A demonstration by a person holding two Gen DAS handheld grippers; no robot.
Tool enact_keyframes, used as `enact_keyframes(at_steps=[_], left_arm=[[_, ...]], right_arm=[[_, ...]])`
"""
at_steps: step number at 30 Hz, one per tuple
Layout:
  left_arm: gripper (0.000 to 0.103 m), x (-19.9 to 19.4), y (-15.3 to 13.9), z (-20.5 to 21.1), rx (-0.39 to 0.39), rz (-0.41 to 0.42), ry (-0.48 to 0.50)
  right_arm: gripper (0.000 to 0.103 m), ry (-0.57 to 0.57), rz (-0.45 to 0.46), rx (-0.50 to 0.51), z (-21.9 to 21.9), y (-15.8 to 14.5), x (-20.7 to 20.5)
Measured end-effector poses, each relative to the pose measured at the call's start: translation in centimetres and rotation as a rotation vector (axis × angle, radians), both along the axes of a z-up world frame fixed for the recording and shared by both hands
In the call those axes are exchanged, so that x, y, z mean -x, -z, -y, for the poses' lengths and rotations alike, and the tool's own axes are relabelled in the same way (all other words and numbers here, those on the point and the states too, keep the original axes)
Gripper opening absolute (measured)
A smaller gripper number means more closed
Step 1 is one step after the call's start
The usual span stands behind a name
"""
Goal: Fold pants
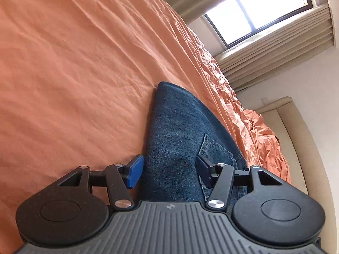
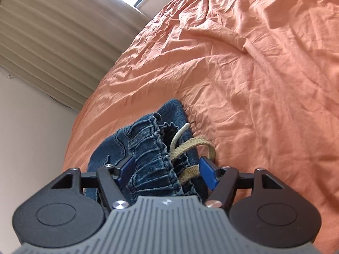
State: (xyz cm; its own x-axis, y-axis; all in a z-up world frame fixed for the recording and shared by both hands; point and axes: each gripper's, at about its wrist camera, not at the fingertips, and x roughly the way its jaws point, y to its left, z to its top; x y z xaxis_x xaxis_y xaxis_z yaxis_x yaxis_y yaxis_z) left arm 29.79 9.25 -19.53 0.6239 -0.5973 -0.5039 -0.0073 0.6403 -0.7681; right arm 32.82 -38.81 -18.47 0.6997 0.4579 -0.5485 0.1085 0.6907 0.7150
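Both released: left tool (image 1: 170, 172) straddling folded jeans (image 1: 180, 127) on the orange bed (image 1: 74, 74); right tool (image 2: 167, 172) around their waistband (image 2: 148, 148).

Left wrist view: near end of the jeans (image 1: 180, 139) hidden under the left gripper (image 1: 170, 172) body; how far the cloth runs below it cannot be told. Far side of the jeans' back pocket (image 1: 216, 150) covered by 1 finger. Window (image 1: 267, 10) overexposed, nothing readable outside; its top cut by the frame edge.

Right wrist view: the jeans' waistband (image 2: 148, 158) passes under the right gripper (image 2: 167, 171) body, near end unseen. Drawstring (image 2: 190, 148) ends partly tucked behind 1 pad. Curtain (image 2: 53, 48) cut off at left and top.
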Motion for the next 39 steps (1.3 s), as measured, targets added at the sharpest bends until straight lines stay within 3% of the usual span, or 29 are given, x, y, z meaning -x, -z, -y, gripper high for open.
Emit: enact_keyframes(at_steps=[4,7,13,15,19,26,32,39], left_arm=[[0.065,-1.1,1.0,0.1,0.037,0.003,0.022],[0.063,-1.8,1.7,-0.2,0.077,-0.009,0.023],[0.049,-2.5,2.9,0.1,0.102,-0.017,0.033],[0.037,-2.4,3.0,0.1,0.111,-0.021,0.033],[0.026,-1.8,2.4,0.4,0.072,-0.007,0.015],[0.017,0.0,-0.7,1.1,-0.011,0.053,-0.012],[0.015,2.1,-4.7,0.7,-0.071,0.093,-0.003],[0.015,5.3,-11.2,-3.9,-0.148,0.148,-0.029]], right_arm=[[0.065,-0.015,-0.017,-0.051,0.3,1.3,-1.2],[0.059,-0.036,-0.019,-0.091,0.4,2.2,-2.2],[0.045,-0.062,-0.020,-0.134,0.5,3.4,-3.1],[0.034,-0.071,-0.002,-0.124,0.3,3.1,-2.9],[0.024,-0.071,0.037,-0.093,-0.1,1.8,-2.3],[0.019,-0.047,0.108,-0.007,-1.6,-1.3,-0.3],[0.018,-0.073,0.179,0.040,-3.8,-6.6,1.7],[0.018,-0.168,0.235,0.027,-9.5,-11.8,3.6]])
